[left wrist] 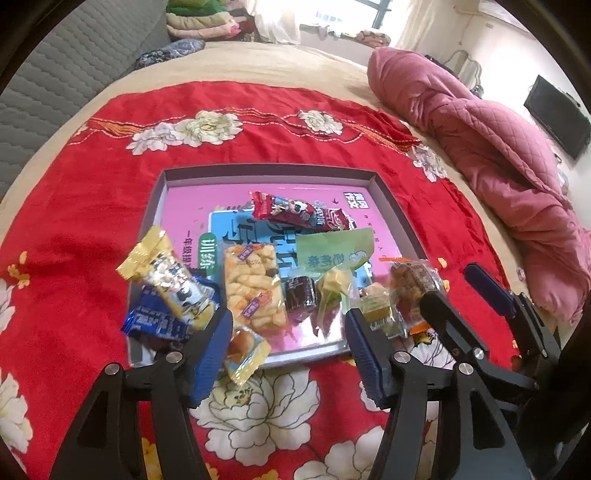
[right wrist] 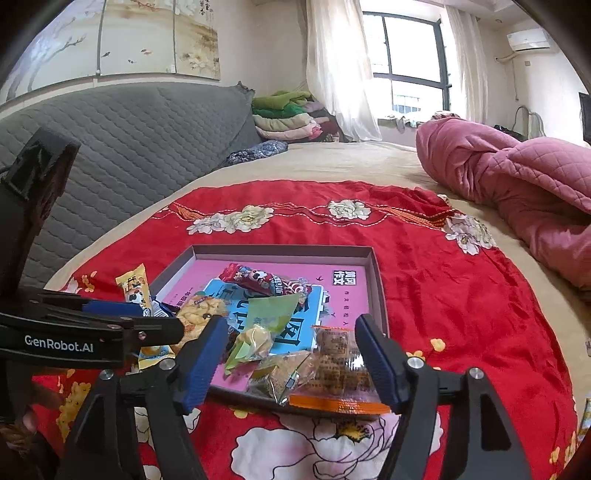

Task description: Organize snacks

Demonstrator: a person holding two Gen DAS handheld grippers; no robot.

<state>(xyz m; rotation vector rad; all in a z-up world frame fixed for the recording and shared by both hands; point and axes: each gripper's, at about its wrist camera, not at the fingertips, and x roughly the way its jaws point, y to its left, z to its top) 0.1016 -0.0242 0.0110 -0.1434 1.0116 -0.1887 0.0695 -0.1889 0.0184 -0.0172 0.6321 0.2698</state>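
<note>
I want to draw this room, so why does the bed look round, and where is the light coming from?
Both views: the fisheye lens bends straight lines, so the bed looks round and the corners go black. Right wrist view: daylight pours through the window, washing out the curtain. Left wrist view: the window at the top is glary, and the yellow packet looks a bit blurred.

Left wrist cam looks steeply down, close over the tray (left wrist: 384, 195) of snacks on the red cloth (left wrist: 92, 192). Right wrist cam sits lower, flatter, facing the window (right wrist: 406, 59). Both share tray, cloth, pink quilt (left wrist: 498, 162).
</note>
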